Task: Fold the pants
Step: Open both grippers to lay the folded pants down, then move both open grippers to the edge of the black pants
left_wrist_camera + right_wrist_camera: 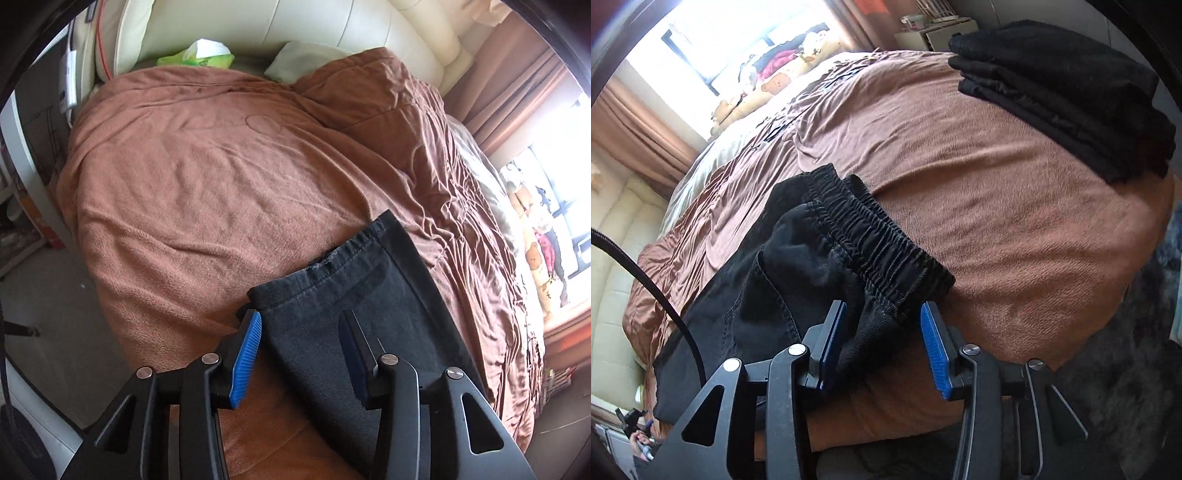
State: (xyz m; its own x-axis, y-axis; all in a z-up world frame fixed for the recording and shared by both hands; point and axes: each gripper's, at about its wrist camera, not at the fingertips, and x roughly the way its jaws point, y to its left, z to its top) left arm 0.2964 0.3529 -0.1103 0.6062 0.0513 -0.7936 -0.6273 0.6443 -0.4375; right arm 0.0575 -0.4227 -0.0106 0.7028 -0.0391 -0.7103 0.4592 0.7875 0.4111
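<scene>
Dark grey pants lie on a brown blanket on the bed. In the left wrist view the leg hems point(354, 273) lie flat, and my left gripper point(301, 328) is open just above the cloth, one blue pad point(245, 360) at the leg's left edge. In the right wrist view the elastic waistband point(882, 243) lies bunched, and my right gripper point(884, 321) is open over the cloth below the waistband, its right pad point(936, 356) off the pants' edge. Neither holds the pants.
A stack of folded black clothes point(1067, 92) sits at the bed's far right corner. A cream headboard point(332, 29), a green tissue pack point(199, 55) and a pillow point(295, 62) lie beyond the blanket point(207, 177). Window and curtains point(713, 40) stand beside the bed.
</scene>
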